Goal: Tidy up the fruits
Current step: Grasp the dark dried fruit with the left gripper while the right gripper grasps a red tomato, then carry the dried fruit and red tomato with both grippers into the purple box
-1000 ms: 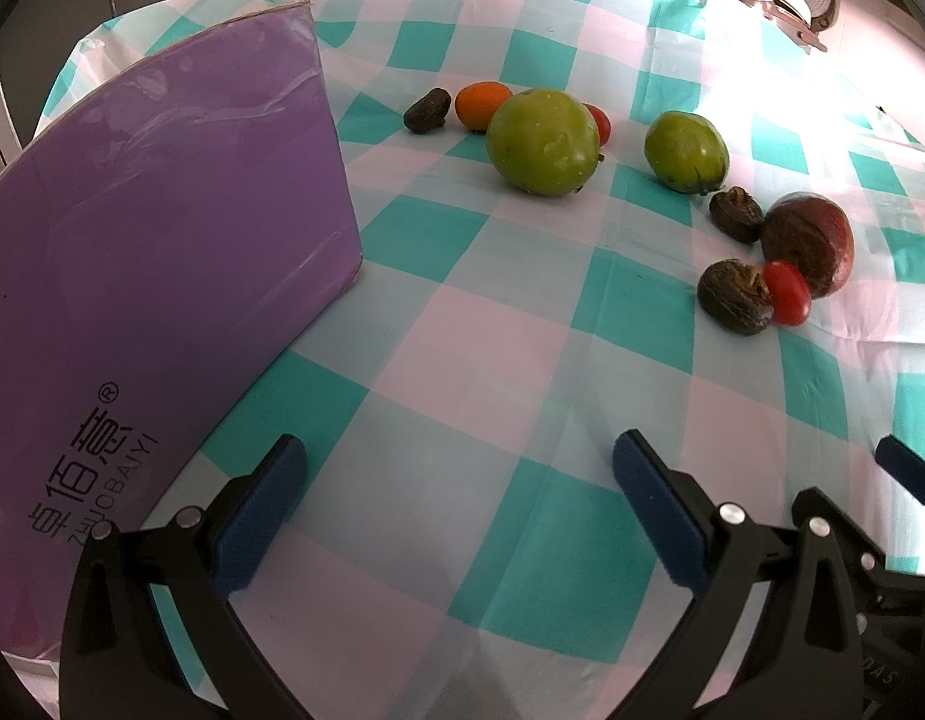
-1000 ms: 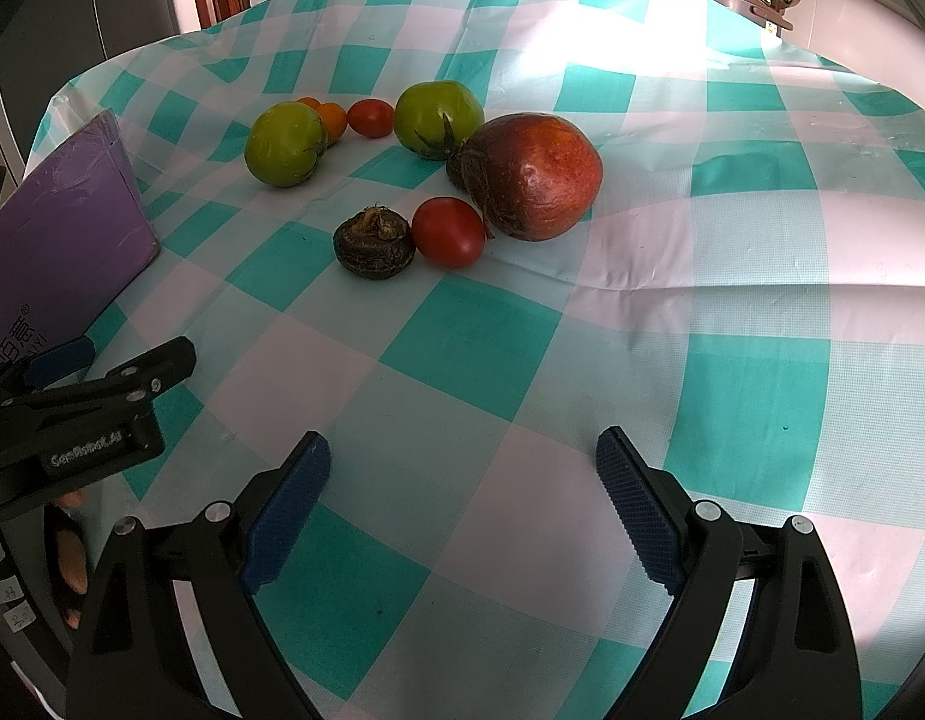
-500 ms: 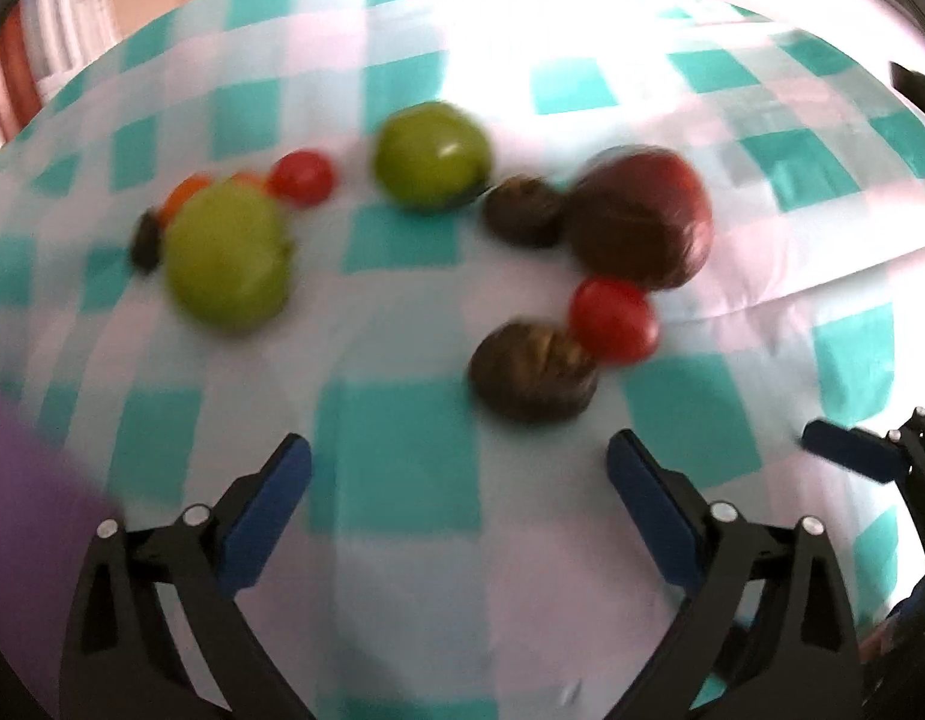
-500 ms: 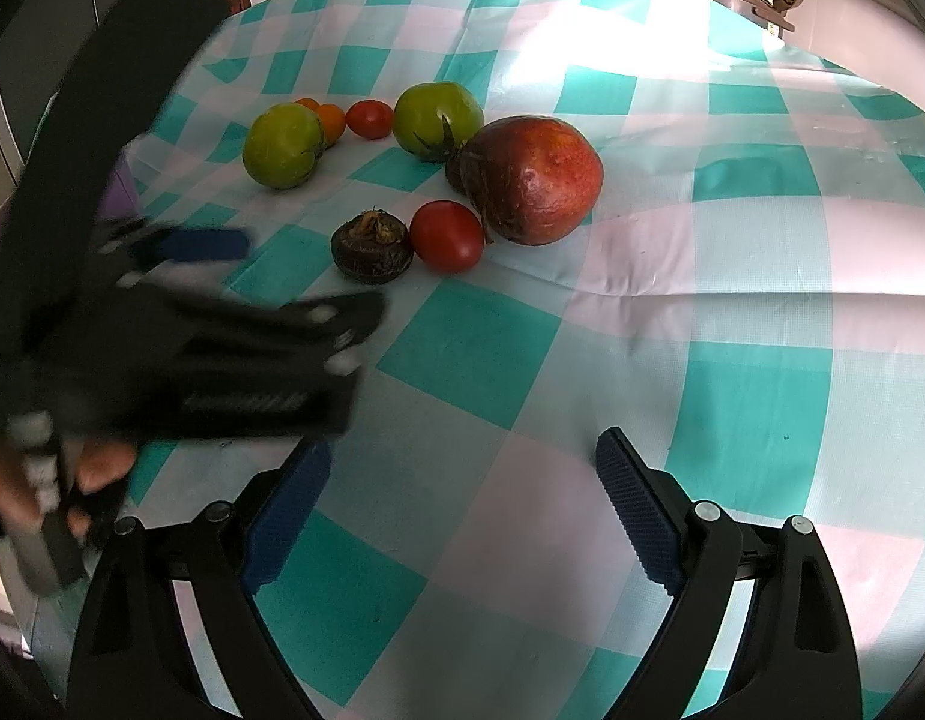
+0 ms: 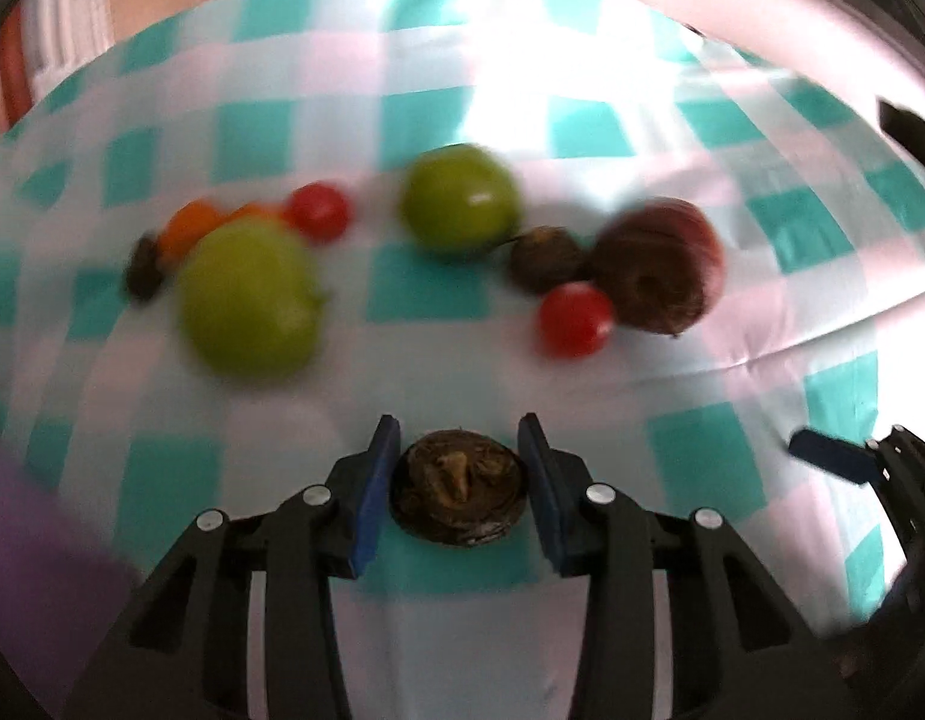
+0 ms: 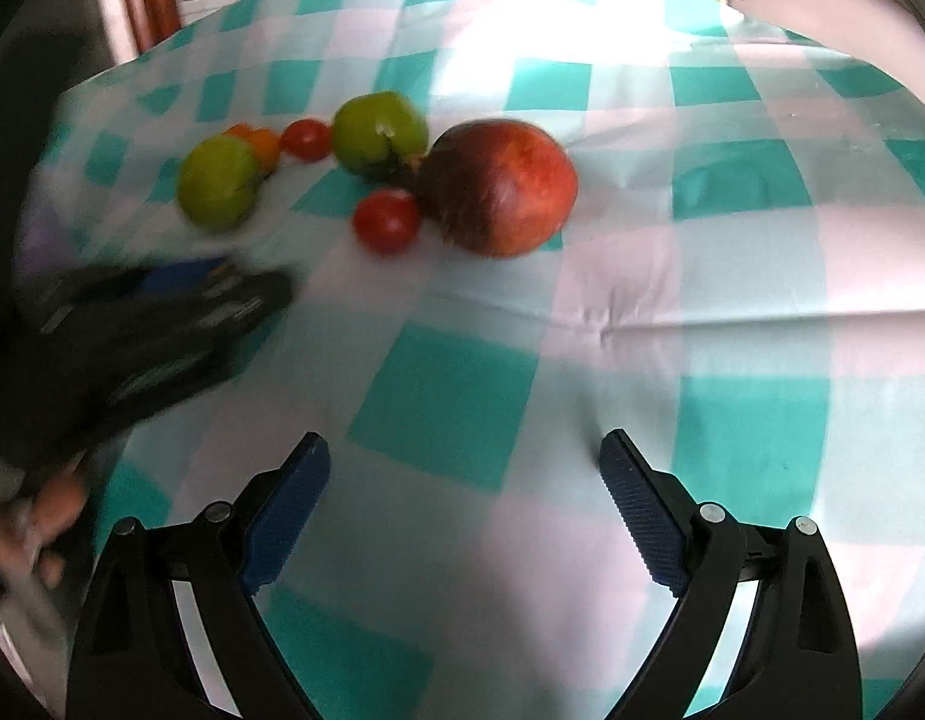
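Left gripper [image 5: 459, 492]: jaws pinching a dark brown wrinkled fruit [image 5: 459, 495], blue pads against both its sides, just above the checked tablecloth [image 5: 426, 294] of the table.

Right gripper [image 6: 462, 504]: jaws spread wide, nothing between them, over the cloth.

Purple box [image 5: 24, 546]: blurred, at the near left edge of the left wrist view.

Loose fruit, farther out on the cloth:
- red tomato [image 5: 575, 320], touching or just beside the large dark red fruit [image 5: 657, 267];
- second brown fruit [image 5: 546, 260], between that large fruit and a green fruit [image 5: 459, 198];
- bigger green fruit [image 5: 249, 297] to the left;
- behind it, an orange fruit [image 5: 189, 228], another red tomato [image 5: 318, 211] and a small dark fruit [image 5: 143, 270].

The left wrist view is motion-blurred.
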{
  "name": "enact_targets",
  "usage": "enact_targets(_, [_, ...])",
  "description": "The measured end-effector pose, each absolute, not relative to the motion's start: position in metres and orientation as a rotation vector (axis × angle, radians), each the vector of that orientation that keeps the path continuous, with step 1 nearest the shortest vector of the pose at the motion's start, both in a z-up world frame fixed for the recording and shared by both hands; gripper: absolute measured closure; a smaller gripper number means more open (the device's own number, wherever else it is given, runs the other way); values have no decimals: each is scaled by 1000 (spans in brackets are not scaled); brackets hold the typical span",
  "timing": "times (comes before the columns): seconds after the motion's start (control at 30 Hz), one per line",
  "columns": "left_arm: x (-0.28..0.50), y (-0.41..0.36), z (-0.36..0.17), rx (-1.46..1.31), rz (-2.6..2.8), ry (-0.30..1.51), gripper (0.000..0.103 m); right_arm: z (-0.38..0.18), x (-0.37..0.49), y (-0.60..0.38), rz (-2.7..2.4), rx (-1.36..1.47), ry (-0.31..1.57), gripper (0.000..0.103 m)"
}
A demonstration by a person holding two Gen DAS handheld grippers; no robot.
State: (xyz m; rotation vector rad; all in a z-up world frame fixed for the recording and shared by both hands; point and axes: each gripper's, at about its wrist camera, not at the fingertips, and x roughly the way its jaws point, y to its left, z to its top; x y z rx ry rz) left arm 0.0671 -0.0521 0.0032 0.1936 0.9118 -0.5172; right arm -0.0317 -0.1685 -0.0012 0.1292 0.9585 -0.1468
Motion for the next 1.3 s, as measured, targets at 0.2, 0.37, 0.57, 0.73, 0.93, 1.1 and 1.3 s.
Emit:
enact_targets(0.2, [44, 7, 5, 85, -381, 941, 62, 0, 7, -151, -99, 112, 949, 24])
enact_targets(0.37, [7, 29, 8, 124, -411, 922, 62, 2, 39, -142, -127, 127, 942, 32])
enact_targets(0.57, [1, 34, 8, 131, -416, 895, 62, 3, 60, -139, -157, 117, 932, 45])
enact_targets(0.73, [0, 31, 8, 135, -408, 894, 62, 3, 62, -142, -173, 141, 920, 57])
enact_targets(0.93, [0, 28, 8, 156, -367, 892, 62, 5, 55, -153, -177, 188, 906, 71])
enact_targets(1.1, [-8, 25, 6, 195, -332, 888, 62, 10, 19, -152, -139, 183, 936, 72])
enact_targets(1.3, [-46, 26, 10, 167, -276, 976, 62, 24, -42, -150, -83, 158, 999, 72])
